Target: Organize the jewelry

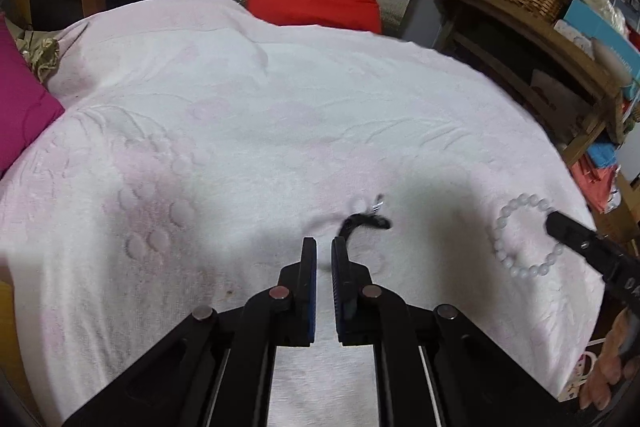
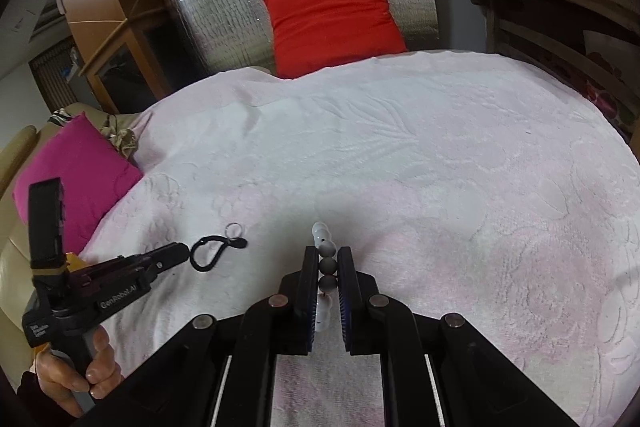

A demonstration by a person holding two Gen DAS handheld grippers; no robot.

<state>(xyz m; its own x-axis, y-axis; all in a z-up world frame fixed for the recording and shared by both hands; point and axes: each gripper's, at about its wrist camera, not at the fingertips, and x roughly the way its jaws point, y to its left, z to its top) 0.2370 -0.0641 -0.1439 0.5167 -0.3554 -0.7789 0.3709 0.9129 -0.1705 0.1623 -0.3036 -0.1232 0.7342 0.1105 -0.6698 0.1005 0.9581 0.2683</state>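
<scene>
With both grippers clamped, the left gripper (image 1: 324, 247) on the black cord loop with a metal ring (image 2: 208, 253) and the right gripper (image 2: 328, 259) on the white round-bead bracelet (image 1: 520, 239), each piece should be lifted slowly toward twelve o'clock and kept apart.

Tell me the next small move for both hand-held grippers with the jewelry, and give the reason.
Probably lift both a little and check the grips. The right hand-held gripper is shut on the white bead bracelet, beads pinched between its fingers. The left hand-held gripper is shut at the black cord loop with a metal ring, which lies on the white towel; whether the cord is truly caught is unclear.
</scene>
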